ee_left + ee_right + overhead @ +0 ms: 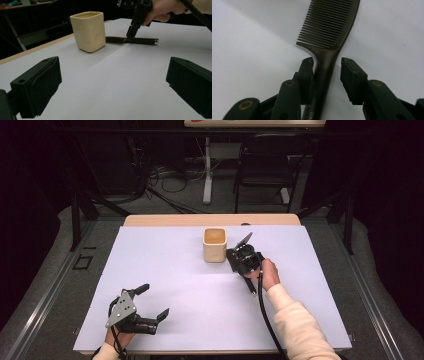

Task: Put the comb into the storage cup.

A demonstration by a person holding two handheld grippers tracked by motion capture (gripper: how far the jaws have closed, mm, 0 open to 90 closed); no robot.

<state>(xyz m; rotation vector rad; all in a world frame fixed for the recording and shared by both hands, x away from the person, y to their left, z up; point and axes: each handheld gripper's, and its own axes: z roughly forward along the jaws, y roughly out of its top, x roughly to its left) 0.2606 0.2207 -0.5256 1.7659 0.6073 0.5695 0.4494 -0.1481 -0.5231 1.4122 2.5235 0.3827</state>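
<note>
A dark comb [329, 22] lies flat on the white sheet, teeth pointing away in the right gripper view. My right gripper [328, 63] is open and straddles the comb's handle just below the teeth; one jaw touches the handle and a gap remains at the other. From the high view this gripper [244, 261] sits right of a cream square cup [216, 245], with the comb's handle [251, 286] sticking out toward the person. My left gripper [154, 301] rests open near the front left of the sheet, nothing between its jaws. Its own view shows the cup [88, 31] and the comb [140, 40] beyond.
A white sheet [165, 270] covers most of the wooden table [165, 220]. Behind the table stand a black chair [265, 170] and a white table leg [207, 170] among floor cables.
</note>
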